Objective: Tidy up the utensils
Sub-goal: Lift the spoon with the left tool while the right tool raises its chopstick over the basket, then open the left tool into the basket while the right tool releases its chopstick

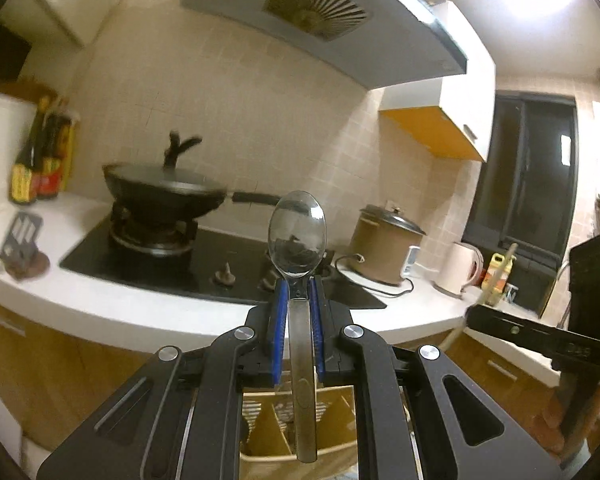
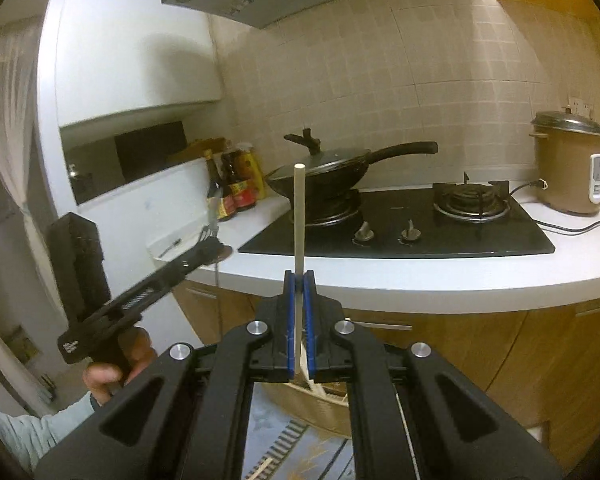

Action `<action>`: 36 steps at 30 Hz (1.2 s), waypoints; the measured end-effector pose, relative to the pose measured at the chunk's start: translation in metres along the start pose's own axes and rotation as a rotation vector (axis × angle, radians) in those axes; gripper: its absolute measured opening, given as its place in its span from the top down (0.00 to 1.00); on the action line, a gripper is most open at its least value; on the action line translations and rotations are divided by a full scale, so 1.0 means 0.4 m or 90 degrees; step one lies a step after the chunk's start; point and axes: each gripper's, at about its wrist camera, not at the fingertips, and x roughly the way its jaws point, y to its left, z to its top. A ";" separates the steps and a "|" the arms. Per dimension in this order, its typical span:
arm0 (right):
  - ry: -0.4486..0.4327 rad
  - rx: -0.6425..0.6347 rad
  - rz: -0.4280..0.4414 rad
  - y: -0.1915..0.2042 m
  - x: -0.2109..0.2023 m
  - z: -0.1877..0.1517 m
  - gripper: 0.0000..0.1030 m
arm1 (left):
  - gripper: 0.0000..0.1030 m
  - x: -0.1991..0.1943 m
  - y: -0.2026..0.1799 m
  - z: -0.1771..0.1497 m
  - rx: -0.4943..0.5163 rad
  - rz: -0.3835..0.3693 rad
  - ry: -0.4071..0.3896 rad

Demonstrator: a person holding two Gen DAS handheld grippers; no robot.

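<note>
A: Left wrist view, left to right?
B: Sauce bottles point(image 1: 40, 160) at the far left of the table point(image 1: 100, 312), by the wall. A slotted spatula head point(image 1: 22, 236) lies in front of them, blurred. Then a lidded wok point(image 1: 164, 196) on the left burner of the black gas hob point(image 1: 204, 264).
A: Left tongs?
B: Left tongs point(image 1: 299, 292) clenched on a metal spoon point(image 1: 299, 236). Blue pads grip the handle just under the bowl. Bowl stands up, above the fingertips; the handle runs down between the arms. Held in the air in front of the table edge, not touching it.
A: Right of that?
B: Brown rice cooker point(image 1: 384, 244), plugged in, then a white kettle point(image 1: 458, 272), then a dark window point(image 1: 528, 184).
A: Right wrist view?
B: A hand point(image 2: 112, 368) holds the left tongs' grip at the far left. Same bottles, wok, hob and cooker along the table.
A: Right tongs?
B: Right tongs point(image 2: 299, 280) clenched on a pale chopstick point(image 2: 299, 216). It stands upright, its top end in line with the wok. Also in the air, short of the table edge.
A: Below the tongs?
B: A wooden compartmented box point(image 1: 268, 440); contents unclear.
</note>
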 end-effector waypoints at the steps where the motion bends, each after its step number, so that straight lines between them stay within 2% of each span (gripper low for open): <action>1: 0.004 -0.004 -0.007 -0.002 0.011 0.001 0.97 | 0.91 0.012 0.009 -0.002 -0.005 0.003 -0.001; 9: 0.049 -0.049 -0.060 -0.004 0.111 -0.027 0.97 | 0.91 0.075 0.042 -0.071 0.003 0.067 -0.022; 17: 0.116 -0.088 -0.086 0.010 0.196 -0.066 0.97 | 0.90 0.093 0.046 -0.123 0.037 0.098 -0.025; 20: 0.158 -0.089 -0.092 0.011 0.228 -0.077 0.97 | 0.90 0.082 0.046 -0.137 0.047 0.099 -0.039; 26: 0.212 -0.078 -0.097 0.011 0.247 -0.099 0.97 | 0.89 0.059 0.061 -0.147 0.047 0.092 -0.018; 28: 0.221 -0.069 -0.089 0.011 0.243 -0.102 0.96 | 0.79 0.048 0.064 -0.145 0.042 0.087 -0.008; 36: 0.247 0.019 -0.054 -0.022 0.192 -0.118 0.90 | 0.72 -0.035 0.063 -0.130 0.039 0.055 0.025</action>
